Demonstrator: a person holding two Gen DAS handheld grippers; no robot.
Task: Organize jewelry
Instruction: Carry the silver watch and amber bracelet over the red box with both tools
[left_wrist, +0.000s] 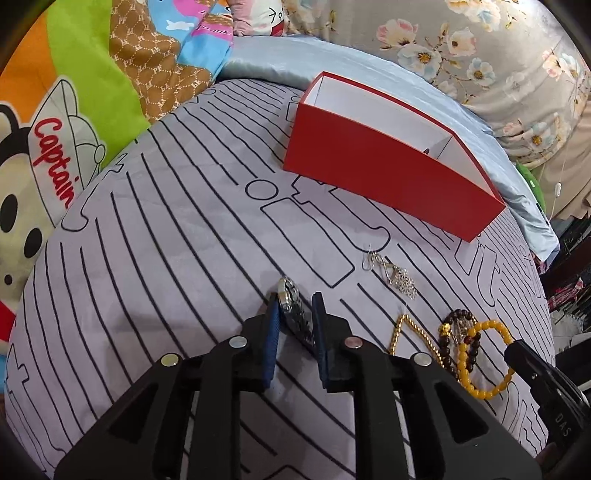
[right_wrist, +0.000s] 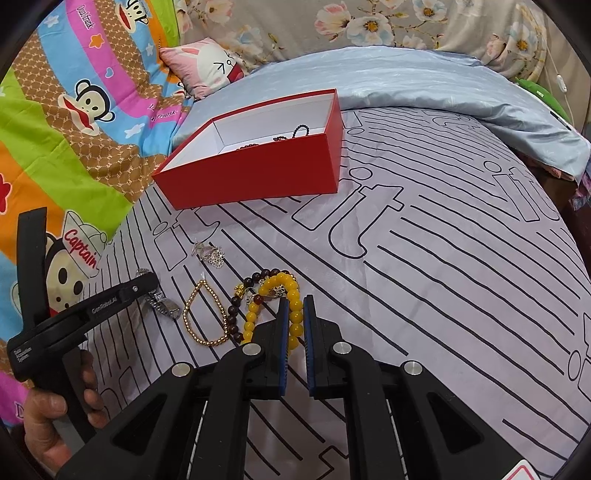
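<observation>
Watch strap hidden between left tongs

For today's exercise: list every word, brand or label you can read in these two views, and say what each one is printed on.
"Captain": cartoon monkey's white cap on the colourful blanket.
"GenRobot.AI": side of the left claw, right wrist view.
"DAS": right claw's black body, left wrist view.
"it": large outline letters on the grey striped sheet.
"PF": repeated monogram on the blanket's brown band.
Pink script on the blanket and small white print on the left claw's handle: too blurred to read reliably.
</observation>
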